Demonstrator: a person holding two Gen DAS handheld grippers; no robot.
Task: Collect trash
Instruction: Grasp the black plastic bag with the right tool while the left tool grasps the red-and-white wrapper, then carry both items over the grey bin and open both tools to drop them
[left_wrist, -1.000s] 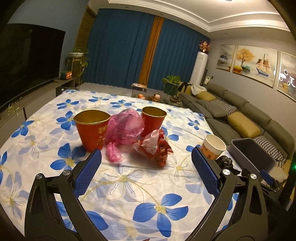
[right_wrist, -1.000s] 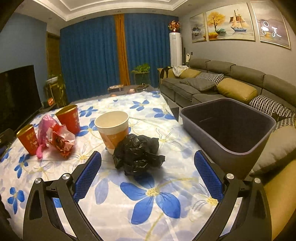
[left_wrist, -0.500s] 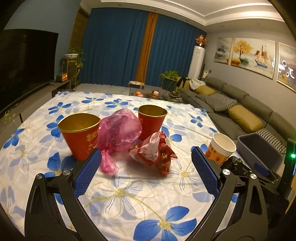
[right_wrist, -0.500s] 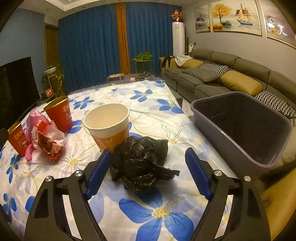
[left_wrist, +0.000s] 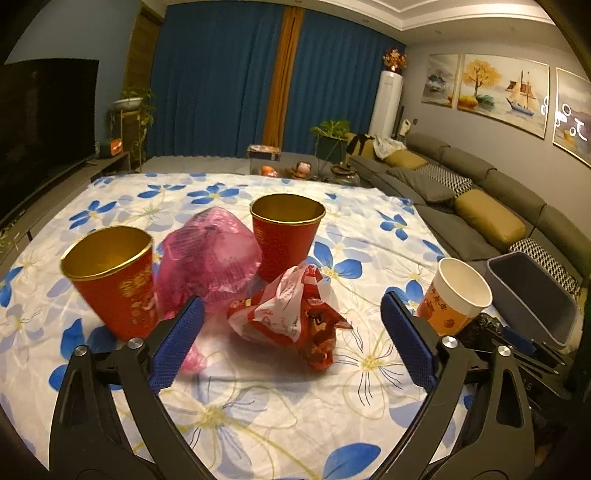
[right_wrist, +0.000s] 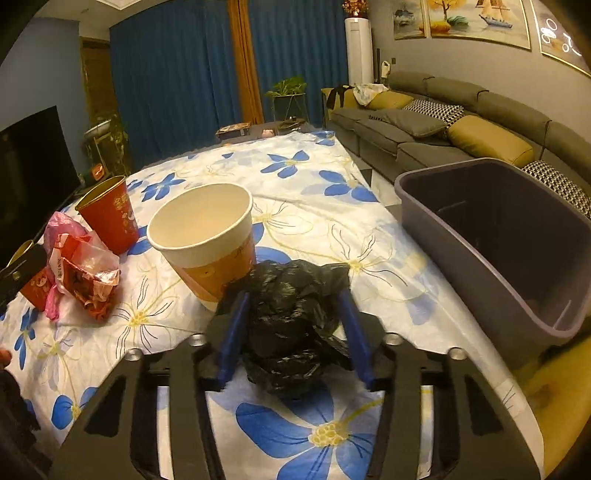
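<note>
My right gripper (right_wrist: 293, 295) is closing around a crumpled black plastic bag (right_wrist: 291, 325) on the flowered tablecloth, and its blue pads (right_wrist: 232, 332) touch the bag's two sides. A white and orange paper cup (right_wrist: 207, 232) stands just behind the bag. My left gripper (left_wrist: 291, 299) is open and hovers just short of a crumpled red and white wrapper (left_wrist: 295, 317). Behind the wrapper lie a pink plastic bag (left_wrist: 210, 258) and two red cups with gold rims (left_wrist: 114, 280) (left_wrist: 286, 236). Neither left finger touches anything.
A grey plastic bin (right_wrist: 480, 236) stands off the table's right edge, in front of a grey sofa (right_wrist: 461, 122). The blue-flowered tablecloth (left_wrist: 258, 406) covers the whole table. A dark television (left_wrist: 40, 110) is at the far left.
The right jaws have narrowed from wide open onto the black bag, and that gripper moved forward and down to it. The left gripper advanced toward the red wrapper and stayed open.
</note>
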